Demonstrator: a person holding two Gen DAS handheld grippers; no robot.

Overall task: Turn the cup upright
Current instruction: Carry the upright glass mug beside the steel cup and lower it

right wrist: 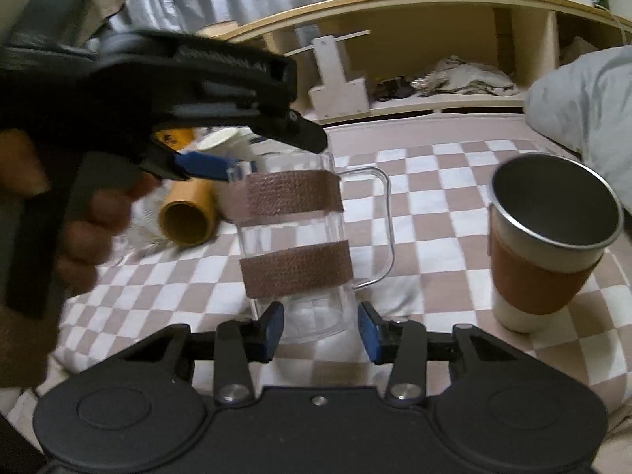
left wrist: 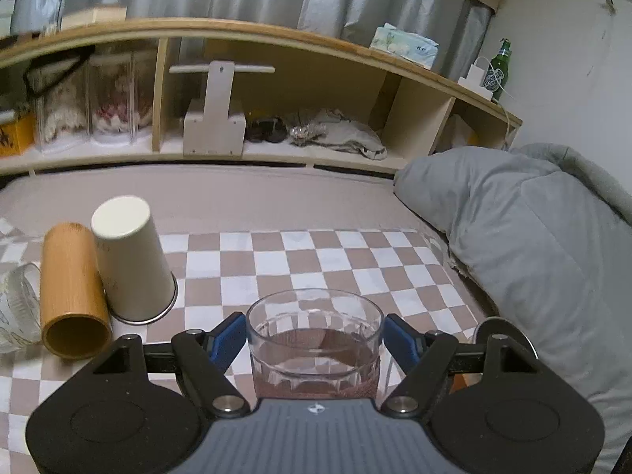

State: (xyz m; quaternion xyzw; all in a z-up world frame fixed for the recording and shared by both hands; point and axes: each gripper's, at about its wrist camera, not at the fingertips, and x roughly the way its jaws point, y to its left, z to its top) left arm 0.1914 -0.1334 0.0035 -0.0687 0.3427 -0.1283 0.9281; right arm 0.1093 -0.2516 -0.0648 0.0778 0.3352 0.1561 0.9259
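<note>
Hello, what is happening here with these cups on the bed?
A person works with two hand-held grippers over a checkered cloth. The left gripper has its fingers around the rim of a clear glass mug with brown bands, which stands mouth up. The right gripper is open near the mug's base. A white cup is upside down, a bamboo cup lies on its side, and a steel cup stands upright.

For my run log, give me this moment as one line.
left claw: around glass mug rim | right claw: open at mug base | mug: upright
</note>
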